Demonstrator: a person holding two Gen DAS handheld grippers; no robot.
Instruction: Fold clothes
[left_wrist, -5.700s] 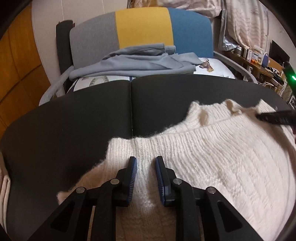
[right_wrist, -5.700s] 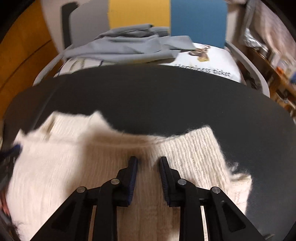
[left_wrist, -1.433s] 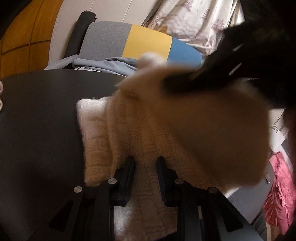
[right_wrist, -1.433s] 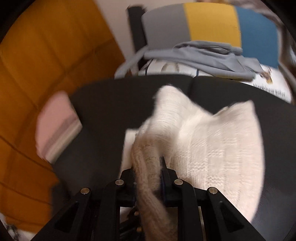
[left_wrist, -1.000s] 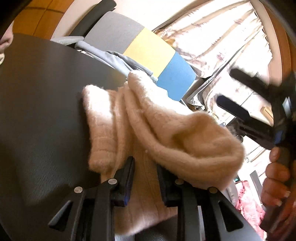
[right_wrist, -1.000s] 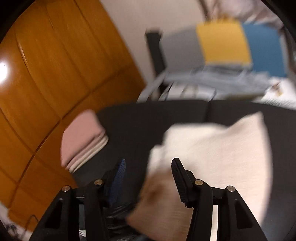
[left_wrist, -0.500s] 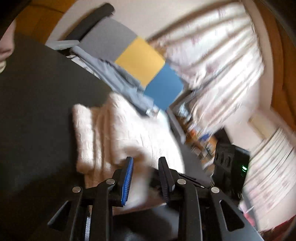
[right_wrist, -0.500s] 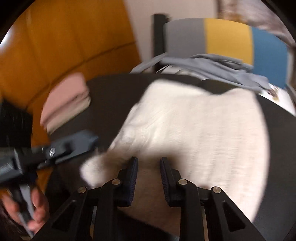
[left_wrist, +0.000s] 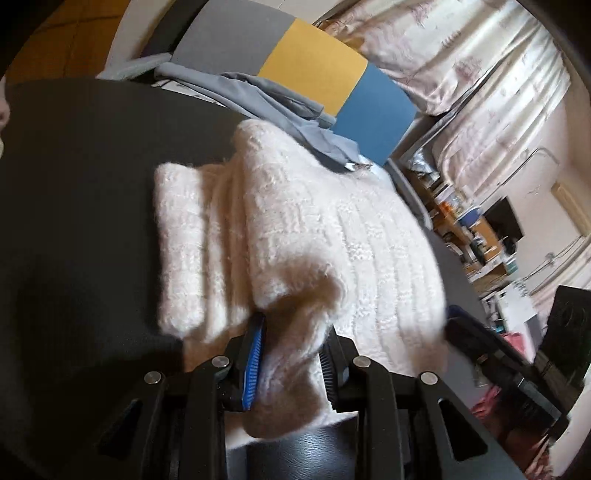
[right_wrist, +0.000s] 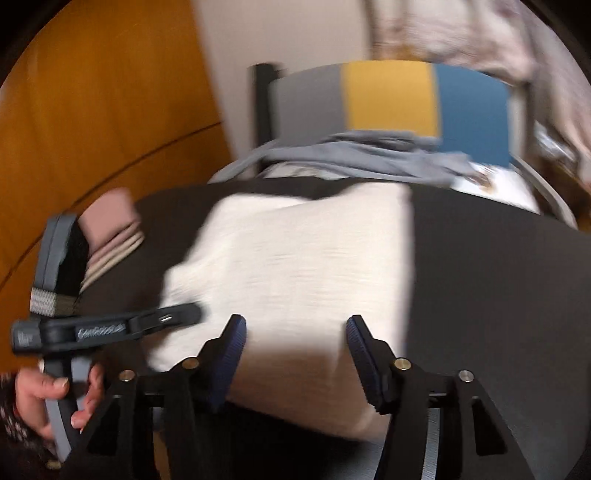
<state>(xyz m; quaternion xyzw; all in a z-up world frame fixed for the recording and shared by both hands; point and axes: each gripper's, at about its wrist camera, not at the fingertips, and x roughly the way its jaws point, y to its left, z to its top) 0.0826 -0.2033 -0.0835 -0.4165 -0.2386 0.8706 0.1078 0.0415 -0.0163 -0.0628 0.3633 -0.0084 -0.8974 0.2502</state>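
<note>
Left wrist view: the left gripper (left_wrist: 290, 354) is clamped on a bunched fold of the cream sweater (left_wrist: 325, 236). On the sweater's near edge the right gripper (right_wrist: 293, 354) has its jaws spreading wide, gripping nothing. The sweater lies on a black table (left_wrist: 74, 192); behind it stands a grey, yellow and blue chair (right_wrist: 388, 99).

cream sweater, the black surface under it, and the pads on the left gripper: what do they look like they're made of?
Cream sweater: chunky knit, likely wool or acrylic; raised ribs and a fuzzy halo at the edges. Black surface: looks like matte vinyl or faux leather, with a centre seam and a soft sheen near the camera; hard to be sure. Left gripper pads: blue, finely ridged, probably rubber, on black plastic fingers.
</note>
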